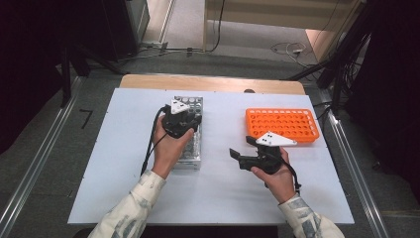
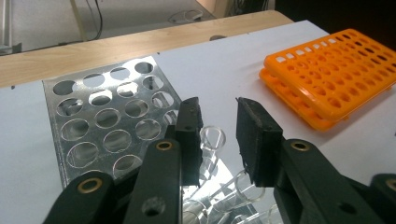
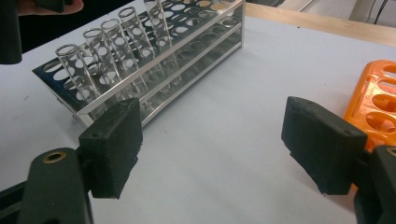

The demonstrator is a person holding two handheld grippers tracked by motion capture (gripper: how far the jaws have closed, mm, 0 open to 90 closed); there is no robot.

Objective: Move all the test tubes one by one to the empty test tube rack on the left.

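A shiny metal tube rack (image 1: 194, 103) stands left of centre on the white table. Several clear glass tubes (image 3: 93, 60) stand in its near rows. My left gripper (image 1: 182, 121) hangs over the rack, open. In the left gripper view its jaws (image 2: 219, 135) straddle the rim of one glass tube (image 2: 212, 137), which sits closer to the left jaw, with a gap on the right. An empty orange rack (image 1: 282, 124) lies at the right. My right gripper (image 1: 241, 146) hovers between the two racks, pointing at the metal rack (image 3: 154, 56), wide open (image 3: 210, 140) and empty.
The white table sheet (image 1: 218, 193) has free room in front of and between the racks. A wooden table edge (image 1: 213, 82) runs along the far side. Beyond it lie floor cables (image 1: 289, 48), with dark stands at both sides.
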